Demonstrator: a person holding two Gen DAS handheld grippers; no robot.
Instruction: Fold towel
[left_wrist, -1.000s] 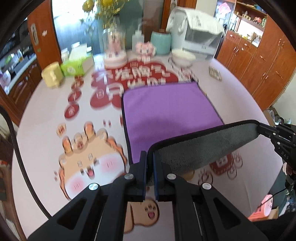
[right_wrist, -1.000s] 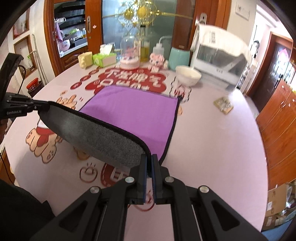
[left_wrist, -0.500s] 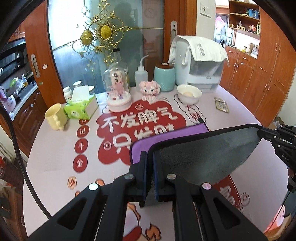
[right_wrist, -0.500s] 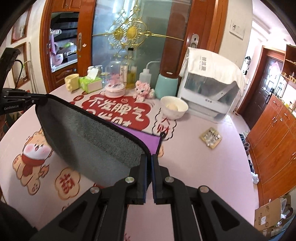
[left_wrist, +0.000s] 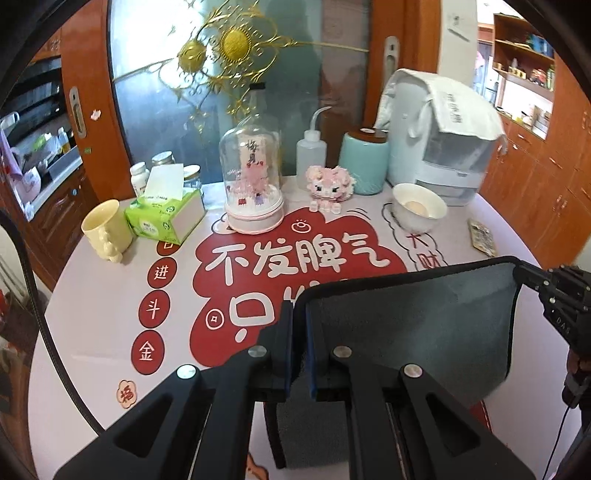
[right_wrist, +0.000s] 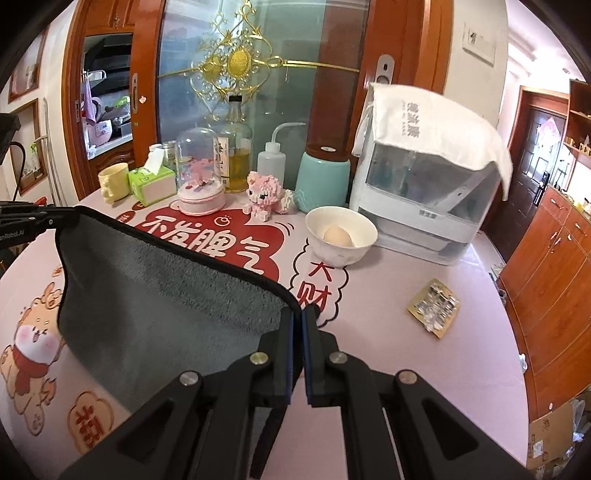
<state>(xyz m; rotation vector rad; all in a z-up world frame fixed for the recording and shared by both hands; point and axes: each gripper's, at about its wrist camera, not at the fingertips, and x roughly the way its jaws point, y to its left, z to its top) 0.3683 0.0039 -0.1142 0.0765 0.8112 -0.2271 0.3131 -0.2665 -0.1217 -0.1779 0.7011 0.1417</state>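
Note:
The towel (left_wrist: 413, 325) is held up over the table, its grey underside with black edging facing both cameras; its purple side is hidden. My left gripper (left_wrist: 299, 314) is shut on the towel's left corner. My right gripper (right_wrist: 298, 317) is shut on the opposite corner, with the towel (right_wrist: 155, 310) stretched between the two. The right gripper also shows at the right edge of the left wrist view (left_wrist: 524, 275), and the left gripper at the left edge of the right wrist view (right_wrist: 55, 218).
At the table's far side stand a yellow mug (left_wrist: 105, 230), a tissue box (left_wrist: 162, 216), a glass dome (left_wrist: 253, 184), a squeeze bottle (left_wrist: 312, 153), a pink toy (left_wrist: 330, 186), a teal canister (left_wrist: 364, 160), a bowl with an egg (right_wrist: 341, 236) and a covered white appliance (right_wrist: 432, 173). A foil packet (right_wrist: 434, 308) lies at the right.
Both grippers have carried the towel's near edge up and forward toward the far side. The purple face seen a second ago is now hidden behind the grey underside.

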